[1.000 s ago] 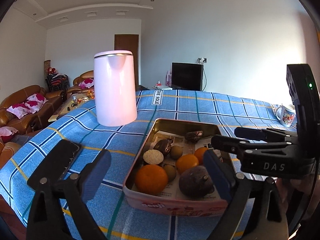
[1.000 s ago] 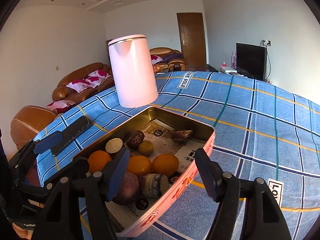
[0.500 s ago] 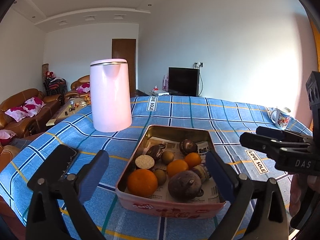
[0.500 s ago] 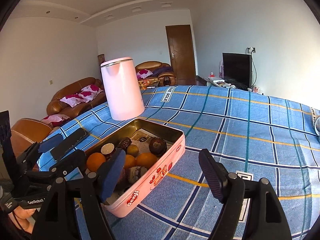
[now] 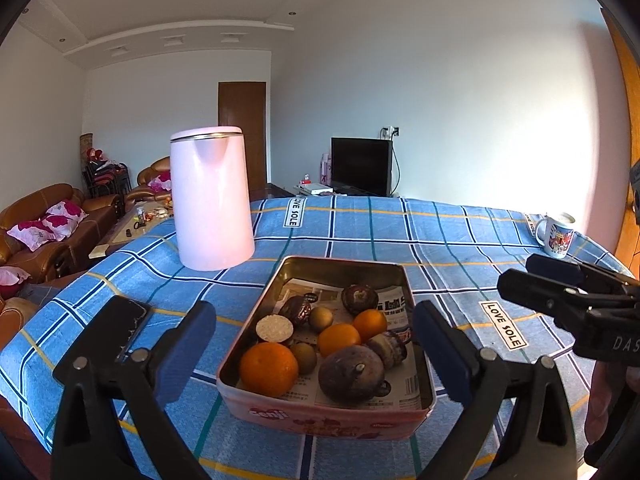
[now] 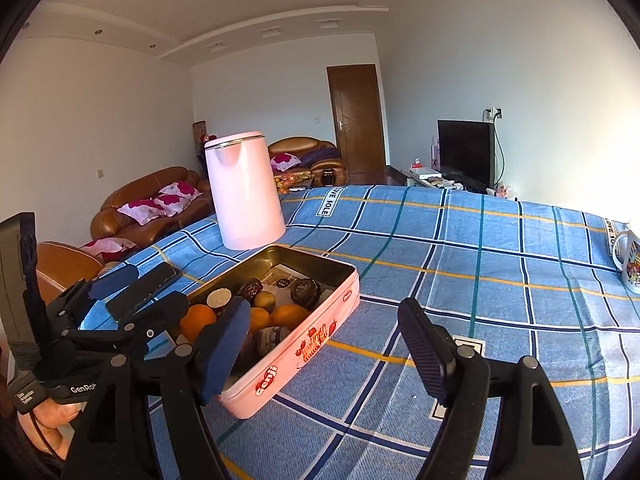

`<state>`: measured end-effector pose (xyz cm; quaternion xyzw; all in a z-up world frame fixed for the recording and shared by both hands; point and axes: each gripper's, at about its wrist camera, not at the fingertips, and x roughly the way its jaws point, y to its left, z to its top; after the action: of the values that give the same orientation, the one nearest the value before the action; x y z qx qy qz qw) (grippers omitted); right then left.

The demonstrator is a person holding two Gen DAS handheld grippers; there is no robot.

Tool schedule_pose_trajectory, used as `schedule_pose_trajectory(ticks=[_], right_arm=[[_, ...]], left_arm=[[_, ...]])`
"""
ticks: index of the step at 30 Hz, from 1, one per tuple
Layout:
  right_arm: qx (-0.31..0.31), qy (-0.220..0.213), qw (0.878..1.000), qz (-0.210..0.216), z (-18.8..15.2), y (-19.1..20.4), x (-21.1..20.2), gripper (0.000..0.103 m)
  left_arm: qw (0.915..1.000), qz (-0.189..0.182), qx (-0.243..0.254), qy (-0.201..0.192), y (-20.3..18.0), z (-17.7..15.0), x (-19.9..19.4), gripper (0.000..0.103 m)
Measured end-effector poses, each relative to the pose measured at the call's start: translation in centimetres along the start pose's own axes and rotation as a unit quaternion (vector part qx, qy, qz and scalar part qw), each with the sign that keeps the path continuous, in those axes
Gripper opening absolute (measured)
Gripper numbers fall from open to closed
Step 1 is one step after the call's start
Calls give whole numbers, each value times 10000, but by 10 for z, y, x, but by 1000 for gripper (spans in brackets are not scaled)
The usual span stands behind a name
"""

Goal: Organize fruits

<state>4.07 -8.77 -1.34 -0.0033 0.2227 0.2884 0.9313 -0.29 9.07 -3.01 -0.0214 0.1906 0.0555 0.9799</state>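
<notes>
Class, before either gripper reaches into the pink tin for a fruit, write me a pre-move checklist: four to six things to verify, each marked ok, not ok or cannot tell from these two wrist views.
1. Left gripper open and holding nothing: ok.
2. Right gripper open and holding nothing: ok.
3. Pink tin lies flat on the checked tablecloth with no lid on it: ok.
4. Big orange at the near corner is uncovered from above: ok.
5. Pink kettle stands apart from the tin, behind it: ok.
6. Where the fruits should end up: cannot tell; no second container shows, only a mug far off.
</notes>
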Motion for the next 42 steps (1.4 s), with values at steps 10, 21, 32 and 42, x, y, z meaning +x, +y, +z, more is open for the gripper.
schedule_pose_trajectory(ticks=[10,21,32,42], right_arm=[[70,-3,10000,-11,-4,-5,-4,78],[129,-26,9999,-82,-10,-12,-11,78],[242,-49,9995,-182,-18,-25,-20,78],[415,-49,9988,-244,-25,-42,-26,78]], left_arm=[[10000,-2,61,13,-7,2,0,101],[10000,-45,47,-21,-12,5,-4,103],[9997,-199,120,2,-26,8,-8,103],[9995,-215,214,69,-36,7,-7,103]])
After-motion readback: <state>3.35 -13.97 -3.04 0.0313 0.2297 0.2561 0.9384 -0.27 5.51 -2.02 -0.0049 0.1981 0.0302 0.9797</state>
